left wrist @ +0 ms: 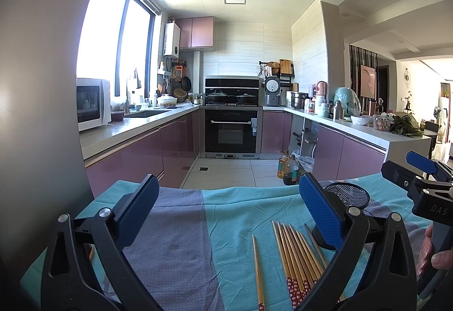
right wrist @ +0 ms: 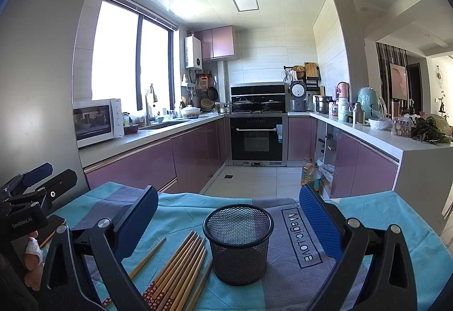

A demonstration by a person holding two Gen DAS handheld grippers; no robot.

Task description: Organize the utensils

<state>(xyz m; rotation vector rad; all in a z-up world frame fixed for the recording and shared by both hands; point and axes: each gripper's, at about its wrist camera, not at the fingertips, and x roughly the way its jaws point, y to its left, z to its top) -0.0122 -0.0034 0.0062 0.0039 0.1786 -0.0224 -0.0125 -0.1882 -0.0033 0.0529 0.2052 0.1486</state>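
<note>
Two handheld grippers are being held above a counter draped in a teal and grey cloth point(right wrist: 368, 214), in a kitchen with mauve cabinets. The left gripper point(left wrist: 226, 214) is being kept wide open, nothing between its blue pads; the right gripper point(right wrist: 229, 223) is likewise being held spread apart and empty. A bundle of wooden chopsticks point(left wrist: 297, 257) with red patterned ends is lying flat on the cloth, below and toward the right finger of the left gripper, untouched by it. One single chopstick point(left wrist: 258, 274) is lying just apart from the bundle, on its left. In the right wrist view, a black mesh utensil cup point(right wrist: 238, 245) is standing upright, framed between the right gripper's fingers but clear of both, with the chopsticks just beside it on its left, fanned toward the left finger. The cup is being seen empty. A hand point(left wrist: 433, 251) is being glimpsed at the left view's right edge, gripping the other tool's handle.
</note>
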